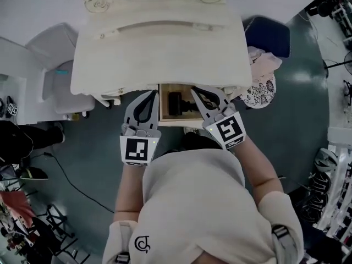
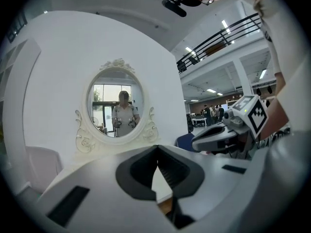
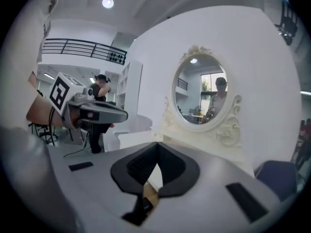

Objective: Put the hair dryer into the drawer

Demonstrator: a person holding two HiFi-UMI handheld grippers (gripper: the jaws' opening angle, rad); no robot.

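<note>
The black hair dryer [image 1: 176,104] lies inside the open wooden drawer [image 1: 164,112] under the white dressing table [image 1: 159,48]. My left gripper [image 1: 152,93] hovers at the drawer's left edge, level with the table front. It is shut and holds nothing; its tips [image 2: 157,147] meet in the left gripper view. My right gripper [image 1: 193,89] hangs over the drawer's right side, also shut and empty, with tips [image 3: 156,143] together. Below the closed jaws, both gripper views show a strip of the drawer's wood [image 3: 150,192] with something dark in it.
An oval mirror [image 2: 116,106] in an ornate white frame stands at the back of the table. A white chair [image 1: 55,76] is to the left. To the right are a dark blue seat [image 1: 269,34] and a patterned bundle [image 1: 261,89]. A cable [image 1: 71,183] runs across the floor.
</note>
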